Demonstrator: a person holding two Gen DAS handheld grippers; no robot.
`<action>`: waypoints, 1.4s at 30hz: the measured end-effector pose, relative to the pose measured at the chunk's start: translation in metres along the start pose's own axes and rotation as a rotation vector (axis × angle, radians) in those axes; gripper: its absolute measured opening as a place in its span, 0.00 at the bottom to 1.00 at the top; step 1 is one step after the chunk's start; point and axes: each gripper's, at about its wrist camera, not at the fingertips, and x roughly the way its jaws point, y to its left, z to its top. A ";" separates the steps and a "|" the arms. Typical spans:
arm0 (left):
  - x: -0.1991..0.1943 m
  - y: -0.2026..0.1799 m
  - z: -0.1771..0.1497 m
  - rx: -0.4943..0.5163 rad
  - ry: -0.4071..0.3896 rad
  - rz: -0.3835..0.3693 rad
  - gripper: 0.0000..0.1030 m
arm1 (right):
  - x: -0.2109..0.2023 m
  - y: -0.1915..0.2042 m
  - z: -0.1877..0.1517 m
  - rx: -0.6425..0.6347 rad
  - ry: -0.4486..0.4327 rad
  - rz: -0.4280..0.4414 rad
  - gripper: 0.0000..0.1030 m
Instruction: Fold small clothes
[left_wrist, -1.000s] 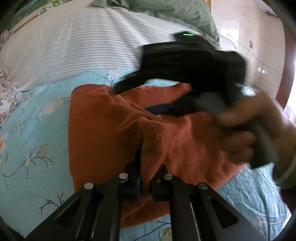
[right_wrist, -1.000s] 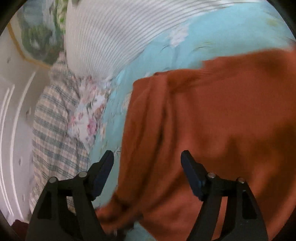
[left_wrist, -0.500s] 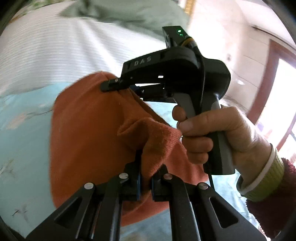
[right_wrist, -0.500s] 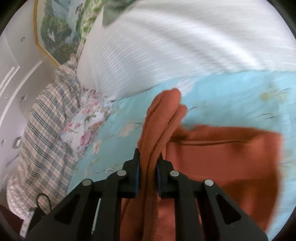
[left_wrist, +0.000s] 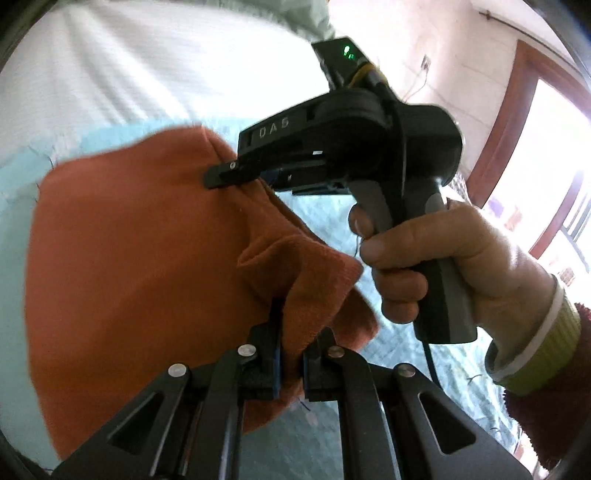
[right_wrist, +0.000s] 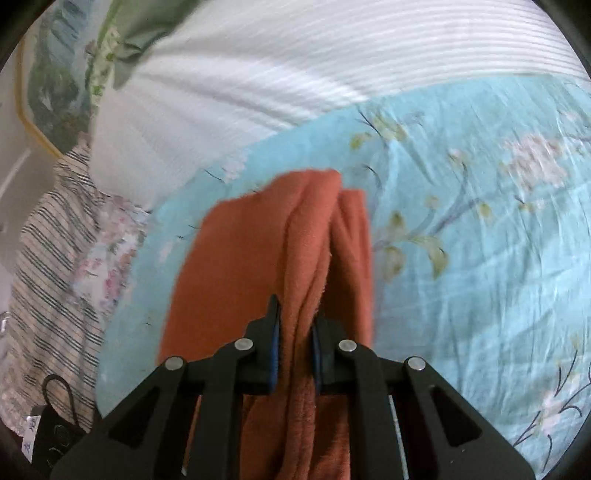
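Left gripper (left_wrist: 290, 354) clamps sweater (left_wrist: 140, 266) edge; right gripper (right_wrist: 295, 343) pinches another bunch. Both lift it off the bed (right_wrist: 480, 229), likely to carry a fold over.

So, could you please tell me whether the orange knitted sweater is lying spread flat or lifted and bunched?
Lifted and bunched: both the left gripper and right gripper pinch gathered folds of the orange knitted sweater.

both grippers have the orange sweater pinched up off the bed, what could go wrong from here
The left gripper holds only a small bunched corner of the sweater, so it may slip out. The right gripper clamps several gathered layers, so creases may get folded in. With the sweater hanging above the bedsheet, edges may land misaligned.
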 end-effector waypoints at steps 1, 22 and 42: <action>0.004 0.002 -0.002 -0.010 0.009 -0.001 0.10 | 0.004 -0.004 -0.002 0.005 0.008 -0.007 0.15; -0.069 0.173 -0.009 -0.496 0.036 0.026 0.81 | -0.030 -0.023 -0.041 0.098 0.002 -0.003 0.77; -0.086 0.205 -0.021 -0.505 0.004 -0.074 0.30 | 0.000 0.044 -0.054 0.080 0.049 0.125 0.25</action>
